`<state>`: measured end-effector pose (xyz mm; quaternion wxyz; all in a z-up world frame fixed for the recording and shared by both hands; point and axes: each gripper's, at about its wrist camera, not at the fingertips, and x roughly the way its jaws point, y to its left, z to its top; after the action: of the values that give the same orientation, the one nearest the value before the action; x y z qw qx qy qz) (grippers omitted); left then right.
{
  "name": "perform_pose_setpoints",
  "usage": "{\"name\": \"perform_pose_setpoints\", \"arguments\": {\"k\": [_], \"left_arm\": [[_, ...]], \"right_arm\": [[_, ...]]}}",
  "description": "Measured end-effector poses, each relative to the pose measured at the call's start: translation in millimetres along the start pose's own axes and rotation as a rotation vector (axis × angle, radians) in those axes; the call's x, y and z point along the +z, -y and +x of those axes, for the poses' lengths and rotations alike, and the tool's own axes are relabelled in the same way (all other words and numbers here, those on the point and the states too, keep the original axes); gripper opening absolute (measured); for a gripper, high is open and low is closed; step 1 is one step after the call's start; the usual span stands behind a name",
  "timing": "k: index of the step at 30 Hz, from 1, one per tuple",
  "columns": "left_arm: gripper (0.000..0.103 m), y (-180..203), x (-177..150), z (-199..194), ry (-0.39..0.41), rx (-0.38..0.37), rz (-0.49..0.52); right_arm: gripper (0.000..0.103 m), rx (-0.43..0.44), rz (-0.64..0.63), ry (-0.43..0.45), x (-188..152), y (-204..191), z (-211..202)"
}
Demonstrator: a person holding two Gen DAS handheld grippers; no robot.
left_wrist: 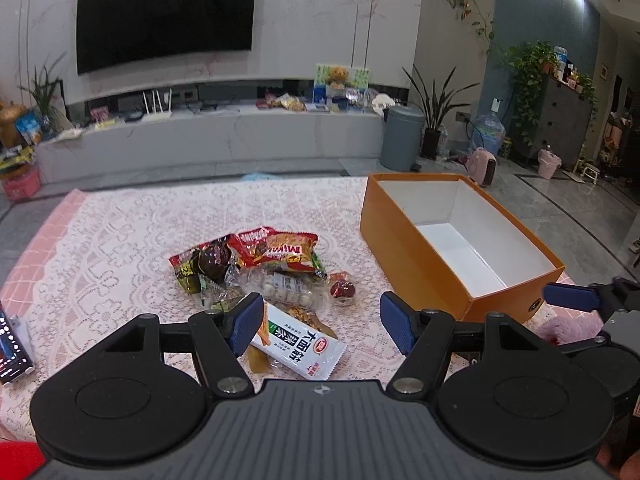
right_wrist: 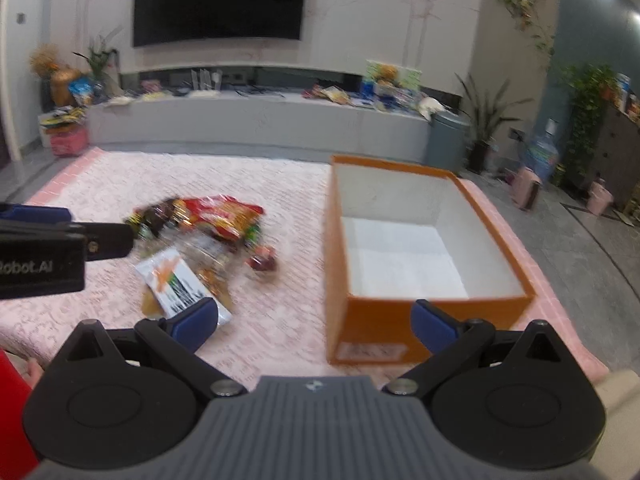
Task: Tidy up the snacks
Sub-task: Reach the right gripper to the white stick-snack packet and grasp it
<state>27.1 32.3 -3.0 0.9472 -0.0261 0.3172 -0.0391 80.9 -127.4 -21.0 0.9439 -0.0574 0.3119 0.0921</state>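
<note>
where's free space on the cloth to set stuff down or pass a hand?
Free: the strip between the snack pile and the orange box, the cloth behind the pile, and the empty box interior. Crowded: the pile itself, in front of the left tool.

Each hand carries the same tool. The left gripper (left_wrist: 322, 326) has a ribbed dark-grey body with a small emblem at its front edge, flanked by two round black discs with shallow circular recesses. From these run black linkage arms pinned with silver round-headed screws, ending in fingers (left_wrist: 247, 322) faced with textured blue pads. The right gripper (right_wrist: 316, 322) matches it: grey ribbed housing, black discs, silver pivots, blue-padded fingers (right_wrist: 434, 326). In the right wrist view, the side of the left tool shows white lettering ending in "Robot.AI". Red clothing (right_wrist: 14, 412) shows at the lower left edge.
</note>
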Motion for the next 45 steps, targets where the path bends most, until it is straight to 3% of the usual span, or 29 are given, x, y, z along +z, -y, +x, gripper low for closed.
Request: {"name": "perform_pose_setpoints", "arguments": {"k": [5, 7, 14, 20, 23, 28, 33, 39, 45], "left_arm": [[0.078, -27.3, 8.5, 22.6, -0.083, 0.041, -0.034], [0.078, -37.8, 8.8, 32.2, -0.113, 0.044, -0.064], [0.077, -61.3, 6.2, 70.7, -0.232, 0.078, -0.086], [0.072, -83.0, 3.8, 101.2, -0.341, 0.100, -0.107], [0.072, -89.8, 5.2, 112.4, -0.359, 0.117, -0.096], [0.072, -98.9, 2.9, 128.9, -0.356, 0.081, -0.081], [0.072, -109.7, -11.5, 140.5, -0.356, 0.003, -0.131], [0.072, -109.8, -18.1, 147.6, -0.350, -0.042, -0.143], [0.070, -106.4, -23.0, 151.4, -0.331, -0.039, -0.117]], "right_arm": [[0.098, 0.106, -0.016, 0.024, 9.4, -11.3, 19.5], [0.085, 0.138, -0.037, 0.011, 12.6, -18.8, 31.6], [0.062, 0.247, -0.087, -0.082, 21.0, -38.6, 79.9], [0.065, 0.318, -0.114, -0.182, 27.8, -51.8, 124.4], [0.068, 0.358, -0.130, -0.239, 27.9, -61.2, 147.5], [0.070, 0.384, -0.199, -0.271, 28.4, -82.3, 171.4], [0.070, 0.398, -0.220, -0.294, 22.1, -92.7, 190.0], [0.076, 0.411, -0.165, -0.323, 16.5, -92.2, 202.0], [0.081, 0.408, -0.194, -0.307, 10.2, -98.2, 201.6]]}}
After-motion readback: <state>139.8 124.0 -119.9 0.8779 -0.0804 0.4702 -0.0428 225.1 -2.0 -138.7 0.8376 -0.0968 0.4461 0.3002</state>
